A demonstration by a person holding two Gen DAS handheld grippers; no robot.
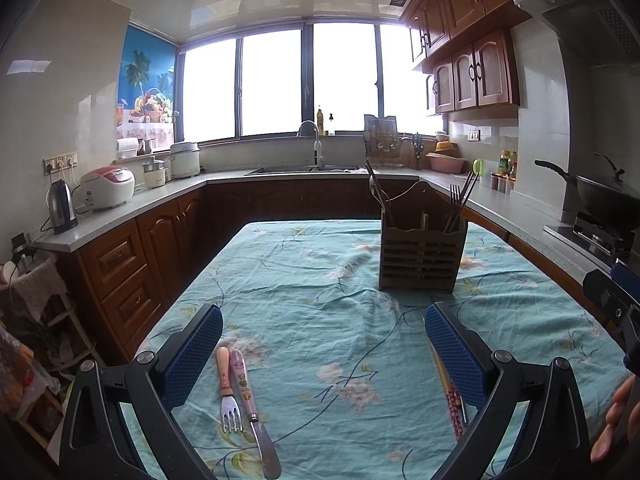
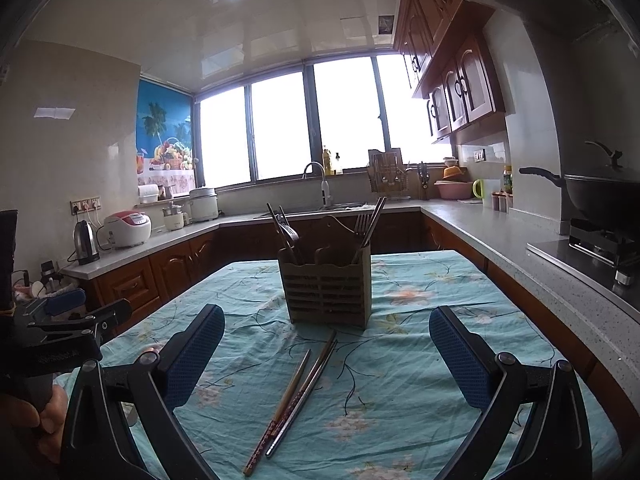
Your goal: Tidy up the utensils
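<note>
Left wrist view: left gripper wide open, holding nothing above fork.

Both grippers share one build. The left gripper has two black plastic arms that rise from the bottom corners of the frame, each with triangular cut-outs and round silver screw heads at the pivots. Its fingers end in flat rectangular pads faced with blue, finely dimpled rubber. The right gripper looks the same: black linkage arms, silver pivot screws, blue textured pads. At the left edge of the right wrist view the left gripper appears from the side, black with a blue pad and small white lettering too small to read.
</note>
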